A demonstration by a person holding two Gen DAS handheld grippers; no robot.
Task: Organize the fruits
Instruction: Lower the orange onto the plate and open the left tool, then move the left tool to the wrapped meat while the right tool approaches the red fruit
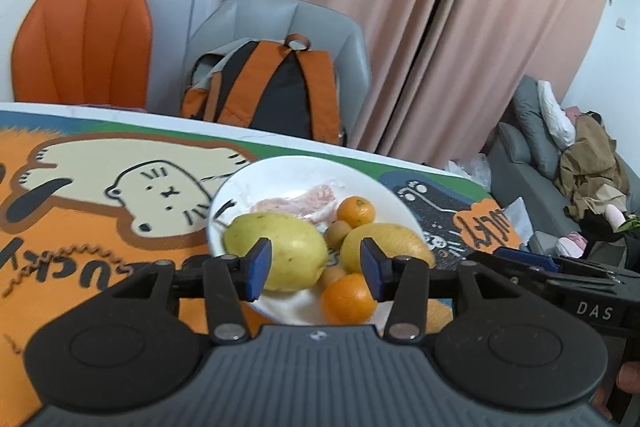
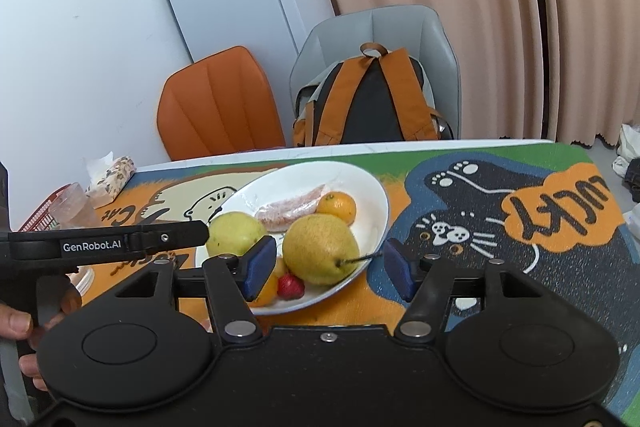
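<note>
Blue-padded left claw (image 1: 316, 269) & right claw (image 2: 328, 269) part-open, holding nothing.

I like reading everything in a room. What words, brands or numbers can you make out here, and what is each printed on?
"GenRobot.AI": on the side of the left gripper, seen from the right wrist.
"DAS": on the side of the right gripper, seen from the left wrist.
"LUCKY": upside down, in an orange bubble on the cat table mat.
"Cat": on the mat's orange part, partly hidden.
"UCKY": partial, on the mat's near left part.
</note>
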